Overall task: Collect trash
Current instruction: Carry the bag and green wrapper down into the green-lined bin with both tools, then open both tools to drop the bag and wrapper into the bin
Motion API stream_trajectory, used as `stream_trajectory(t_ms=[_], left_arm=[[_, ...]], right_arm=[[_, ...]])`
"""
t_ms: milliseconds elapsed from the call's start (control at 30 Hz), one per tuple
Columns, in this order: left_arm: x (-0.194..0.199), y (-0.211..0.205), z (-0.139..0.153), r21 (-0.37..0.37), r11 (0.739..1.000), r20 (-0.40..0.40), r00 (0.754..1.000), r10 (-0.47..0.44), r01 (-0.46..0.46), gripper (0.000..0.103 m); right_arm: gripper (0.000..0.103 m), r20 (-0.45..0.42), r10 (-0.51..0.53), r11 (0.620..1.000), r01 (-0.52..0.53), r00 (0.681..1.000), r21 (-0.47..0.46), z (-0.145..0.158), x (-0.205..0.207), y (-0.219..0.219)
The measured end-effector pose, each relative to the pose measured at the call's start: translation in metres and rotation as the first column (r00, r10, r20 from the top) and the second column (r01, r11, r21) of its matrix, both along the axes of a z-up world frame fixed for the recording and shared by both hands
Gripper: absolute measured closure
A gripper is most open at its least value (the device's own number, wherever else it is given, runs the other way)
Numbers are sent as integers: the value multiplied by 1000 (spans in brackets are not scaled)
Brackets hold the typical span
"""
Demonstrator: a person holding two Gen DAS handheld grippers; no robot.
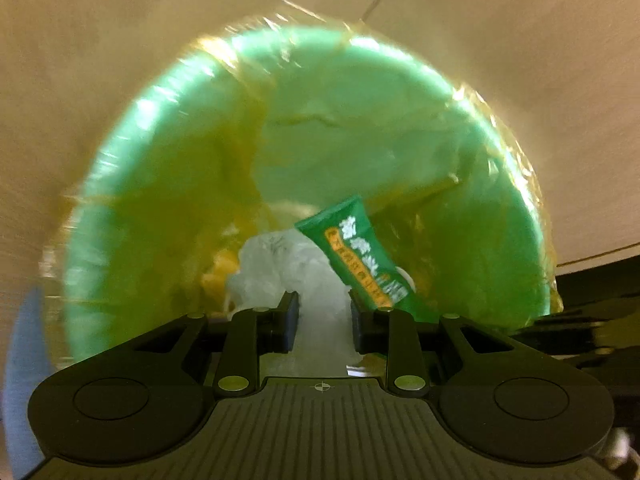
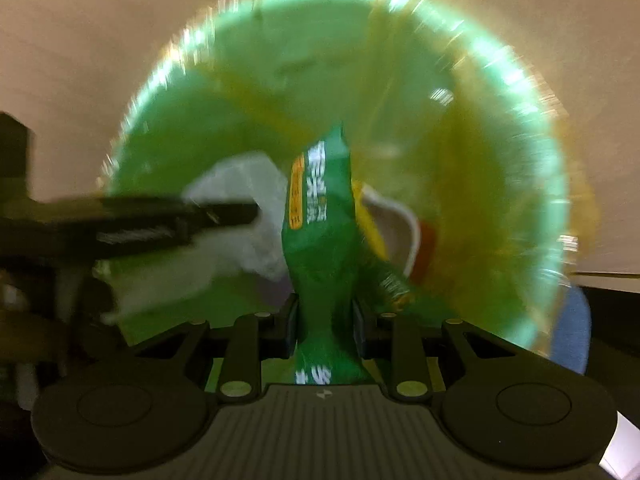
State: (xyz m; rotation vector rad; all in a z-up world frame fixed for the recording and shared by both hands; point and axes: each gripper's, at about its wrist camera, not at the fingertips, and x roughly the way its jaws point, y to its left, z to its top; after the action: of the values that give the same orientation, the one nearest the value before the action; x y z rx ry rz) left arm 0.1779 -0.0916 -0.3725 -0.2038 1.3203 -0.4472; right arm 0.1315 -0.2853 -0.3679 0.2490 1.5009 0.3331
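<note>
Over round green bin (image 1: 400, 128) lined with yellowish clear bag: left gripper (image 1: 324, 312) parted around crumpled white tissue (image 1: 280, 268), grip uncertain; right gripper (image 2: 325, 320) clamped on green printed tube (image 2: 320, 216).

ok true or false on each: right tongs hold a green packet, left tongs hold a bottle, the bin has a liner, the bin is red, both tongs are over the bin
1. The right tongs hold a green packet. True.
2. The left tongs hold a bottle. False: crumpled white plastic sits between them.
3. The bin has a liner. True: a clear yellowish bag.
4. The bin is red. False: it is green.
5. Both tongs are over the bin. True.
</note>
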Motion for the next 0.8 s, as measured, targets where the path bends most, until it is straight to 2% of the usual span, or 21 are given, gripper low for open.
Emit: stream_trajectory(t_ms=[100, 200, 333, 400, 500, 633, 733, 800], left_arm=[[0, 12, -1, -21, 1000, -22, 1000, 10, -11, 73], [-1, 12, 3, -38, 999, -39, 999, -4, 3, 73], [-4, 11, 7, -43, 999, -34, 999, -18, 17, 73], [-5, 7, 8, -46, 999, -36, 999, -25, 23, 73], [-10, 1, 9, -44, 999, -36, 999, -34, 32, 73], [-13, -4, 10, -43, 998, -31, 998, -48, 46, 73], [-13, -2, 13, -43, 998, -20, 999, -37, 36, 73], [-11, 3, 14, -40, 999, -18, 1000, -20, 19, 73]], right_arm=[[76, -68, 51, 998, -54, 996, -43, -21, 15, 20], [76, -138, 37, 996, -48, 990, -78, -49, 35, 31], [76, -145, 34, 985, -57, 989, -160, -71, 49, 40], [76, -151, 12, 986, -37, 989, -162, -75, 53, 39], [76, -127, -2, 987, -18, 992, -158, -63, 50, 35], [76, -44, 62, 983, -68, 997, -171, -23, 44, 30], [76, -89, 92, 992, -99, 992, -74, -1, 42, 23], [76, -111, 144, 987, -151, 983, -59, 6, 36, 25]])
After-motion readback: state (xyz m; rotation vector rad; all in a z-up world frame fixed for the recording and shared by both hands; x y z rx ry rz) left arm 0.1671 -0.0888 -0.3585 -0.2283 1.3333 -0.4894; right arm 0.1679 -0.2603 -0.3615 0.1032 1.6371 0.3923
